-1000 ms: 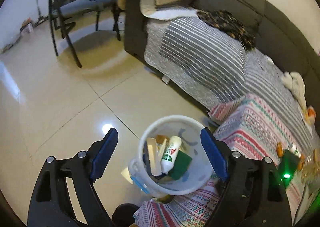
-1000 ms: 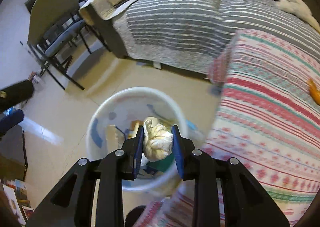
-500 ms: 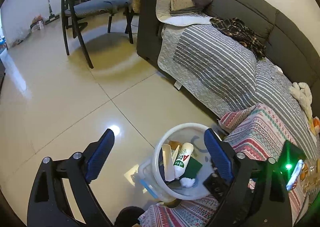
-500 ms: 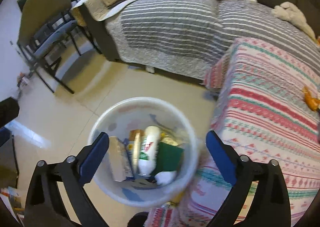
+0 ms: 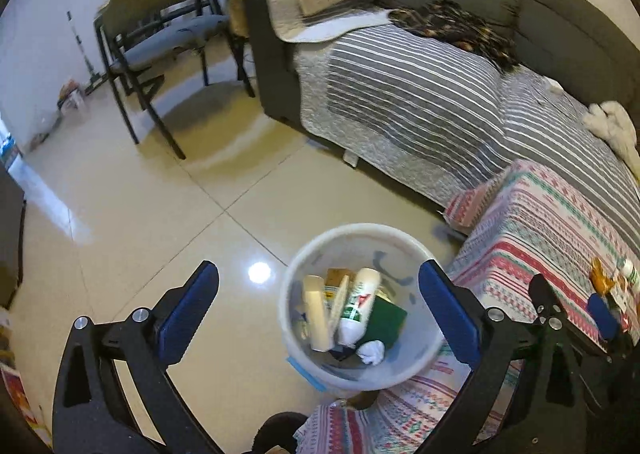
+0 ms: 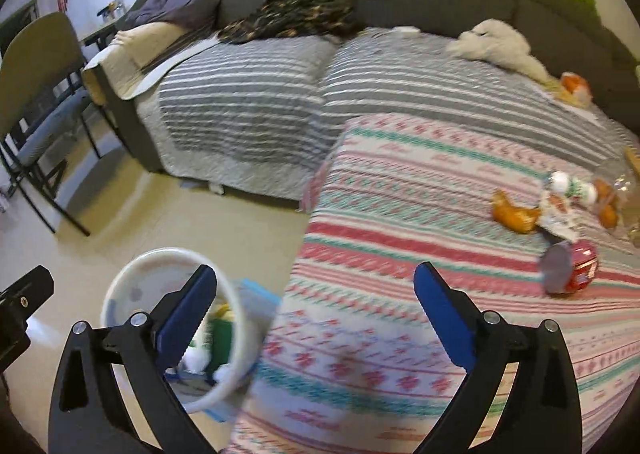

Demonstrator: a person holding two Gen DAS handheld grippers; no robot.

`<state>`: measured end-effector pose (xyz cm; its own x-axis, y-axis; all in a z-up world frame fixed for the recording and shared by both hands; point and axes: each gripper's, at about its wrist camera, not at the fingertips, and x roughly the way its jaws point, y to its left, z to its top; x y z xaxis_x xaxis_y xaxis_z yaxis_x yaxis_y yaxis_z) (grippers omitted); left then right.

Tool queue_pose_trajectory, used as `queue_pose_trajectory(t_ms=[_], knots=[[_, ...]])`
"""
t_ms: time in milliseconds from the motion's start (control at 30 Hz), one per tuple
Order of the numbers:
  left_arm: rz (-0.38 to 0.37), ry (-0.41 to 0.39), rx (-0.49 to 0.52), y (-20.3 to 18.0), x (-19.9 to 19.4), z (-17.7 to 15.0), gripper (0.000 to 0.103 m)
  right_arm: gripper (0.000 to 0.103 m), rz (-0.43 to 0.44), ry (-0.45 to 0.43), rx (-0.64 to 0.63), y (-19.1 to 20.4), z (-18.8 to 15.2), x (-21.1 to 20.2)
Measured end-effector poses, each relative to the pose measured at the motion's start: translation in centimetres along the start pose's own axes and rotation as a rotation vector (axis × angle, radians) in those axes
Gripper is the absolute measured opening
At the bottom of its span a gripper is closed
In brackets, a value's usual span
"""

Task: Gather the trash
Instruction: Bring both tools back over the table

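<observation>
A white bucket (image 5: 360, 228) stands on the tiled floor beside the patterned cloth (image 5: 532, 222). In it lie a white bottle (image 5: 358, 304), a green box (image 5: 388, 318) and a crumpled white tissue (image 5: 371, 352). My left gripper (image 5: 318, 274) hovers above the bucket, its jaws opening, with nothing held between them. My right gripper (image 6: 315, 273) is open and empty over the cloth's edge, with the bucket (image 6: 132, 266) at its lower left. Farther right on the cloth lie an orange wrapper (image 6: 514, 212), a small white bottle (image 6: 572, 186) and a red can (image 6: 576, 270).
A grey sofa with a striped quilt (image 5: 400, 94) runs behind the cloth, with dark clothing (image 6: 288, 20) and a white plush thing (image 6: 496, 42) on it. A chair (image 5: 160, 38) stands on the floor at the left. Bare tiles (image 5: 140, 214) lie left of the bucket.
My right gripper opened and let the white tissue fall into the bucket, then swung right and upward over the patterned cloth. My left gripper's jaws widened a little and it shifted slightly.
</observation>
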<state>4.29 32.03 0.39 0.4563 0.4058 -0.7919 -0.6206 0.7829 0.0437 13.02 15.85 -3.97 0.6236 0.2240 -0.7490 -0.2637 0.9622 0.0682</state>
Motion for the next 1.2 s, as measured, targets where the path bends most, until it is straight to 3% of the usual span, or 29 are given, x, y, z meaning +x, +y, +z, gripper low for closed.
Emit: queue_pose_trajectory(t_ms=[833,1200], knots=[[-0.121,0.008,0.281,-17.1,-0.7,-4.8,0.096,0.096,-0.187,-0.005,0.217,-18.5,-1.5,-1.7],[-0.223,0.034,0.431,-26.7,-0.2,-7.4,0.096,0.096,-0.284,0.064,0.347,-28.8,-3.8,-2.4]])
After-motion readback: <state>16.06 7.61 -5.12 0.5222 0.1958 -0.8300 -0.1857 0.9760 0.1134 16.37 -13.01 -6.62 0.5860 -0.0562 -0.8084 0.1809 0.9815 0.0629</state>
